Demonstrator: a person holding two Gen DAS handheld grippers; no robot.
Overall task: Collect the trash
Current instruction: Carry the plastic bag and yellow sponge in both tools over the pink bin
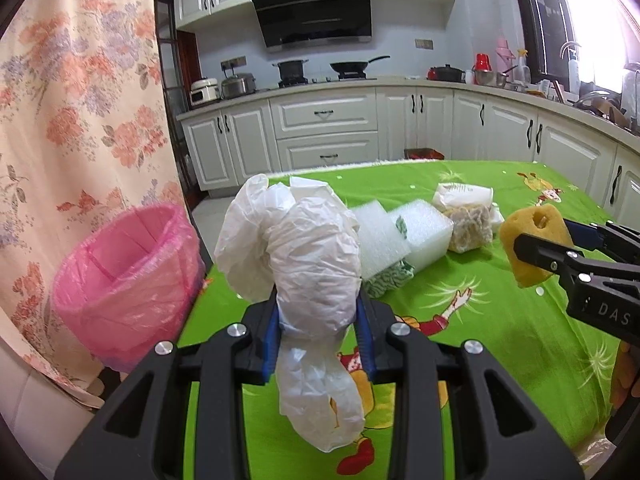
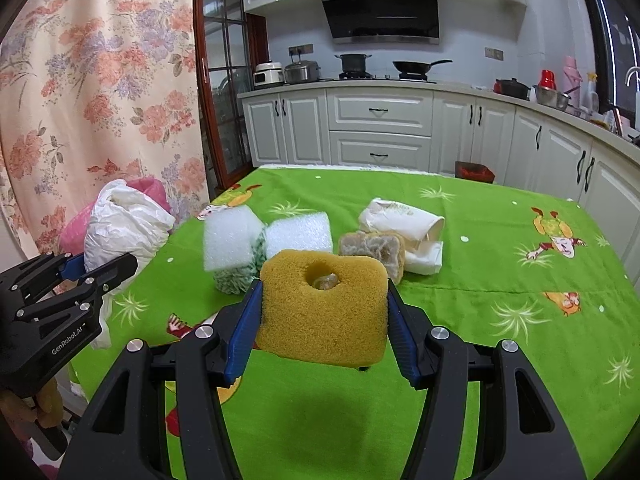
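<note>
Since both grippers are already loaded, the whole thing comes down to where the bin sits relative to each one.

Left wrist view first: the left gripper [image 1: 318, 316] is clamped on a crumpled white plastic bag [image 1: 304, 256], which bulges up above the blue pads and droops below them, with its long axis roughly vertical. The pink-lined trash bin [image 1: 124, 276] stands off the left edge of the green surface [image 1: 500, 320], ahead and to the left of this gripper, mouth open and tipped a bit toward the camera. Looks to me like a short swing left and forward would put the bag over it. On the far right the right gripper [image 1: 532, 248] pokes in with a yellow sponge [image 1: 534, 240] pinched in it.

Right wrist view: the sponge, hole facing the camera, sits squarely between the jaws, lifted off the surface. The bin is mostly hidden behind the bag out on the left, well apart from this gripper. So the left side is clearly nearer, and I'd guess it dumps first. Foam blocks [image 2: 264, 240] and a paper cup [image 2: 400, 220] are yet to be collected.
</note>
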